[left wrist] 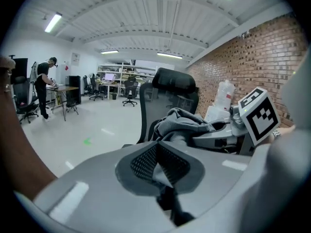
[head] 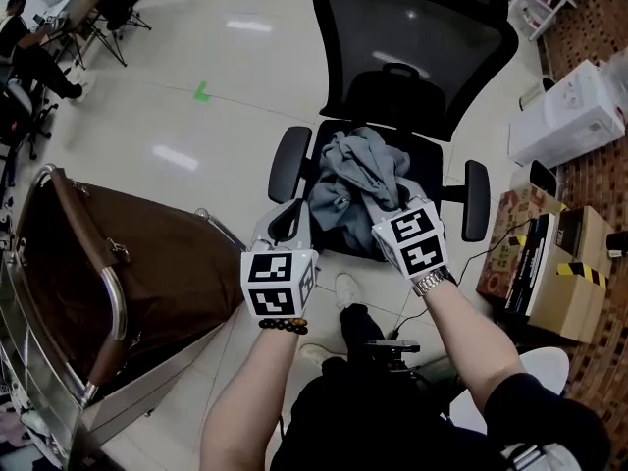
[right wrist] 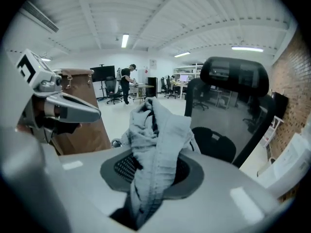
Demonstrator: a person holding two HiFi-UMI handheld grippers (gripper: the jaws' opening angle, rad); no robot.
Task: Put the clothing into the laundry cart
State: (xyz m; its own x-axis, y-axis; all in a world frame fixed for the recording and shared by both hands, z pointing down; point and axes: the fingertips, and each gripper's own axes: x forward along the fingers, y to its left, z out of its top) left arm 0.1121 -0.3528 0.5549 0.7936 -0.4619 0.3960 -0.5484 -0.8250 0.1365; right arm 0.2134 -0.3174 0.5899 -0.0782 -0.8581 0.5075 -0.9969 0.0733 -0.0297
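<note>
Your left tongs point(head: 287, 226): low in the middle of the head view, jaws closed together, at the near edge of the chair seat.
Your right tongs point(right wrist: 154, 174): you have them pinched on a fold of the grey clothing point(head: 355, 177).
Clothing: bunched up on the seat of the black chair point(head: 417, 57), middle of the frame.
Laundry cart point(head: 182, 263): brown, lower left, well apart from the clothing.

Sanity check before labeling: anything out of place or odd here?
Only the grey clothing: crumpled in a heap on the office chair seat, one fold pinched by the right hand-held gripper. Nothing spilled or damaged.
</note>
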